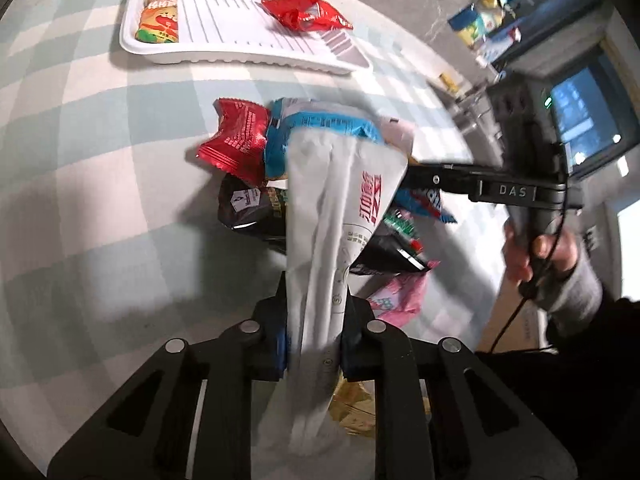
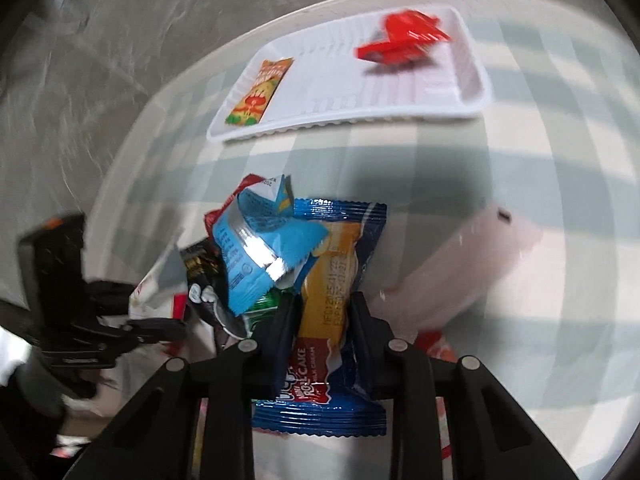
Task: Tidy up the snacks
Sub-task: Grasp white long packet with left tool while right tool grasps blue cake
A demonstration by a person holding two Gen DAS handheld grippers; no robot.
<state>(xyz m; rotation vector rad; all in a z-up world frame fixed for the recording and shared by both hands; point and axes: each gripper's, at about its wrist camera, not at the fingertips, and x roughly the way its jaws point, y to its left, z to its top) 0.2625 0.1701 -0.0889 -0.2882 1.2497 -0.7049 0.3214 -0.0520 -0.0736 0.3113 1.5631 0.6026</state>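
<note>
- My left claw [image 1: 316, 312] was clamped on a white pouch [image 1: 340, 216] with red lettering; the pouch ran up from my fingers through the middle of the left wrist frame.
- My right claw [image 2: 324, 320] was pinched on a blue roll-cake pack [image 2: 340, 264], low centre in the right wrist frame, with the pack's yellow panel between the fingers.
- The snack pile [image 1: 256, 184] sat mid-frame on the checked counter [image 1: 80, 200]: a red wrapper [image 1: 236, 140] on its left, a light-blue packet [image 2: 256, 248] leaning on the roll-cake pack, a black packet [image 1: 248, 208] below the red one and a pink packet [image 1: 396, 296] at lower right.
- A pale pink pouch [image 2: 460, 272] lay just right of my right claw, slanting towards the upper right.
- The white tray [image 1: 168, 54] stood beyond the pile, in the upper part of both frames, well apart from it.
- In the tray lay an orange packet [image 1: 158, 20] at its left end and a crumpled red packet [image 1: 308, 12] further right.
- In the left wrist frame my right hand [image 1: 540, 248] gripped the other tool's handle at the right edge.
</note>
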